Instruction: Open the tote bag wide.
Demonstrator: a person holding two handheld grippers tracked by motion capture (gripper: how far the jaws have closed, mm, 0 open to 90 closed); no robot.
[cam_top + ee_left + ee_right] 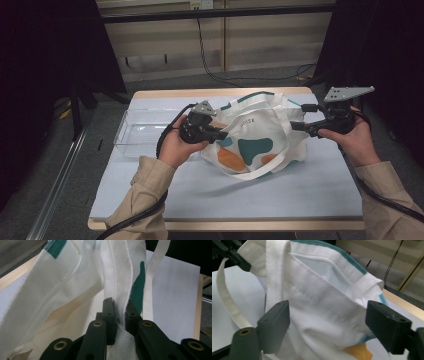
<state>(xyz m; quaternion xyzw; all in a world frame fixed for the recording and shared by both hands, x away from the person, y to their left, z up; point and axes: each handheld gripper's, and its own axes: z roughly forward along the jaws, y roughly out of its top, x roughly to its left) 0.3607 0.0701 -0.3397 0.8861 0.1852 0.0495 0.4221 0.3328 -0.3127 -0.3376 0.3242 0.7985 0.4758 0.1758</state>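
Clear plastic tray (137, 131) x1, far L on table (150, 197) | L gripper (223, 134) x1, jaws pinching tote bag (252, 140) fabric at its L edge | tote x1, white w/ teal + orange blobs, table centre, slumped | R gripper (296, 126) x1, jaws spread wide, bag rim between, pads not pressing

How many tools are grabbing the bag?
1. The left tool is pinched shut on the cloth bag at its left edge. The right tool sits wide open around the bag's right rim, not squeezing it.
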